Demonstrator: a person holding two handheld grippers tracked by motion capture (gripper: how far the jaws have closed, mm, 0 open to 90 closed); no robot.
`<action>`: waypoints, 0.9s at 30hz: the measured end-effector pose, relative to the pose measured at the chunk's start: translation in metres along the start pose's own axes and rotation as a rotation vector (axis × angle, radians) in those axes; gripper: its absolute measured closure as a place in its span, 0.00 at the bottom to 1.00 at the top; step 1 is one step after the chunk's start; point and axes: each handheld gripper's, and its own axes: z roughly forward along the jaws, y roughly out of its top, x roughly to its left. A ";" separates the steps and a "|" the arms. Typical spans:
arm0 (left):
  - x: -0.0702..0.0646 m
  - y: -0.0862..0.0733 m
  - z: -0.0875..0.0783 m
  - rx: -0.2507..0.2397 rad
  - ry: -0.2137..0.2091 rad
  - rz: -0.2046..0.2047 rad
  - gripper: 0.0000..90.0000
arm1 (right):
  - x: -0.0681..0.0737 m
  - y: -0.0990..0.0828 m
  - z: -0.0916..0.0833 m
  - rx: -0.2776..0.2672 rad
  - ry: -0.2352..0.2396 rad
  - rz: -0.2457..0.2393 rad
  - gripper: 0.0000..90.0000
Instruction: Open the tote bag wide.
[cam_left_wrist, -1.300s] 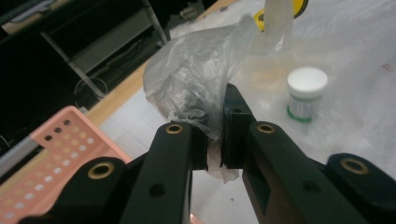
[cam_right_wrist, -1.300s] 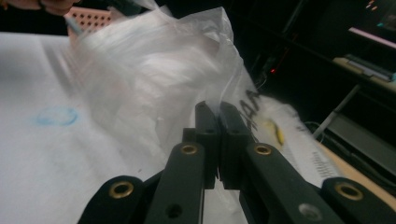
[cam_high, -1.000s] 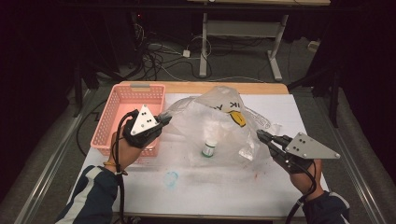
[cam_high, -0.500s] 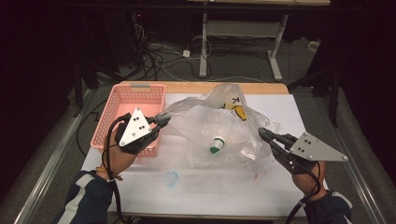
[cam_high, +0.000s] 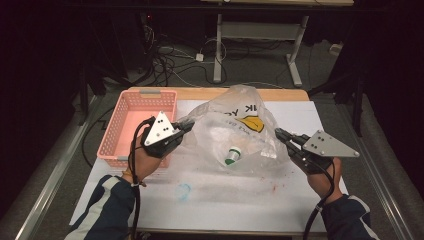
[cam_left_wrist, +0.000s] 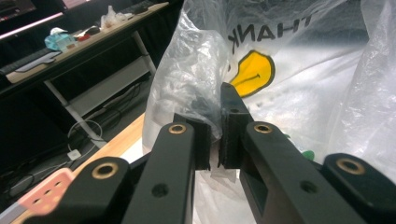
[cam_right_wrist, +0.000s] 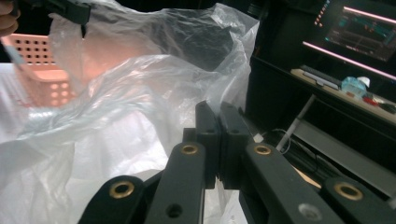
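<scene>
One camera looks down from above the table (cam_high: 240, 195); two ride close behind each gripper's jaws, facing inward; all three share the plastic bag (cam_high: 235, 127)

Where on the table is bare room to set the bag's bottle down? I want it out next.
The near strip of the white table cover, between the two forearms and in front of the plastic bag, is bare apart from a faint blue mark. The pink basket looks empty too. The middle is crowded by the bag, which both grippers hold spread.

Table (cam_high: 165, 220) carrying a white sheet (cam_high: 240, 200); pink basket (cam_high: 125, 130) and clear plastic bag (cam_high: 220, 135) resting on it.
</scene>
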 end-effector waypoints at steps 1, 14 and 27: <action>0.000 0.000 0.005 0.001 -0.002 0.003 0.93 | -0.003 -0.001 0.002 0.001 -0.010 0.010 1.00; 0.005 0.004 0.050 0.003 0.014 0.012 0.93 | -0.040 -0.015 0.028 0.044 -0.120 0.074 1.00; 0.010 -0.001 0.073 0.002 0.007 -0.076 0.93 | -0.049 -0.024 0.052 0.089 -0.159 0.078 1.00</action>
